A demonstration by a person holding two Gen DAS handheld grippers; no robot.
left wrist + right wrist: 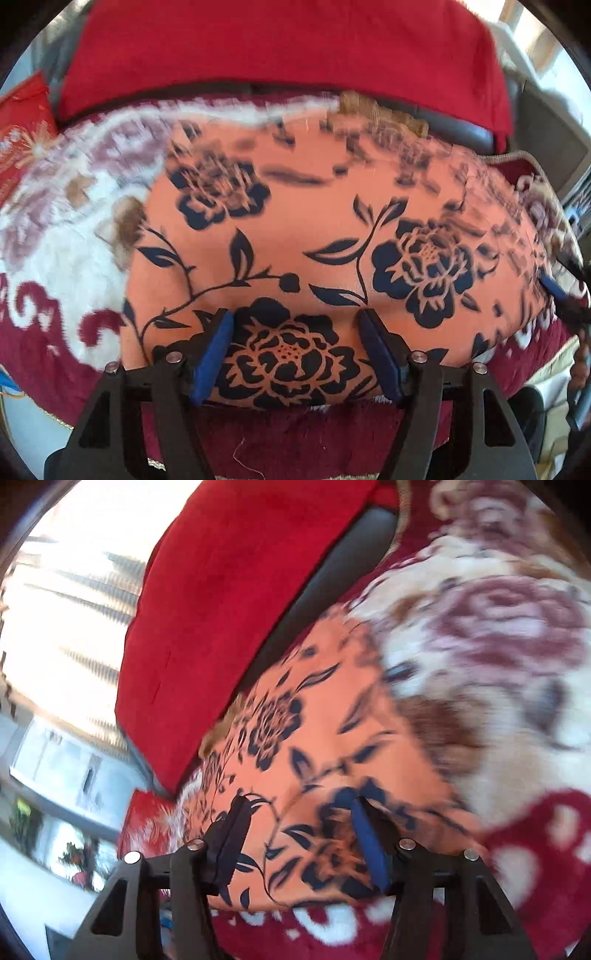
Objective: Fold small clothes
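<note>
While spread flat on the blanket [55, 258], orange floral garment [295, 229] under both tools [295, 354] [299, 845], jaws apart

Both grippers: black angular frames, silver round screws, fingers [216, 354] with blue pads

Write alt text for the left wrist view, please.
An orange cloth with dark blue flowers lies flat on a maroon and white floral blanket. The open left hand-held gripper hangs over its near edge, with a red cushion behind.
</note>
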